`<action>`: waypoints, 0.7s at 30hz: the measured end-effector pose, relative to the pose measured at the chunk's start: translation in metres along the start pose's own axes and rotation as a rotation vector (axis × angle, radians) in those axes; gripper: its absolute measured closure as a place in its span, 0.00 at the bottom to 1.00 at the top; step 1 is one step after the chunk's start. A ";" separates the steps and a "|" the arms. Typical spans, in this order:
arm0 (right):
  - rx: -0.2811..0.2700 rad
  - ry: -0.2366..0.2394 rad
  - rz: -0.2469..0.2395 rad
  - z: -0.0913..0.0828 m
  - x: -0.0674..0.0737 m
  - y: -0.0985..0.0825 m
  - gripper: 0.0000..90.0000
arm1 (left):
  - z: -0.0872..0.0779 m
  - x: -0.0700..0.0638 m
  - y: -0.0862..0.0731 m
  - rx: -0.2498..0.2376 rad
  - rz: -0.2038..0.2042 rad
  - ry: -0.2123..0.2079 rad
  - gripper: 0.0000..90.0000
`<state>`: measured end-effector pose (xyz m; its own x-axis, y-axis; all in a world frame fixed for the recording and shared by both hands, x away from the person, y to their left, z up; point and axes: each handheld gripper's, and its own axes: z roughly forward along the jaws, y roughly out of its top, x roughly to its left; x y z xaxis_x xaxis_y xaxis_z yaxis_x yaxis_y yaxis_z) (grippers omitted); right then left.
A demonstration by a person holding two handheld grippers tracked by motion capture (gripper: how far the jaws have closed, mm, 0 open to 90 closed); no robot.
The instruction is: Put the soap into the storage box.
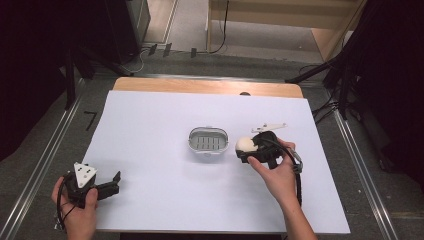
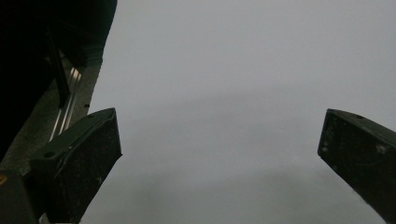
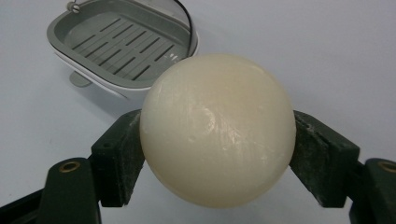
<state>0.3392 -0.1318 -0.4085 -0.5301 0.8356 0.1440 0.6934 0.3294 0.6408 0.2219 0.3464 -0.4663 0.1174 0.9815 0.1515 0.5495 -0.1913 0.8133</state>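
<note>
Soap beside the dish at mid-table.
Your right gripper [image 1: 248, 148] holds the soap [image 1: 245, 145] just right of the dish [image 1: 208, 141]; your left gripper [image 1: 111, 185] sits near-left, well apart.

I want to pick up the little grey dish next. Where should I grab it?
Probably grab the soap dish by its rim, coming straight down from above: it sits flat and open-topped with thin upright walls. The open left tool is free; the right tool holds the soap.
</note>
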 end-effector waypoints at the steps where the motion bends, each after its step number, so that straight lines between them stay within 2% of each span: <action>1: 0.000 0.004 -0.004 0.001 0.002 0.001 0.28 | 0.000 0.000 0.000 -0.001 0.000 -0.001 0.00; 21: -0.002 0.029 -0.016 0.018 0.022 0.028 0.28 | 0.000 0.001 0.000 -0.001 -0.005 -0.007 0.00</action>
<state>0.3555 -0.0965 -0.4011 -0.5552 0.8170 0.1558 0.6838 0.3417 0.6448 0.2219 0.3470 -0.4661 0.1206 0.9822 0.1438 0.5495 -0.1867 0.8144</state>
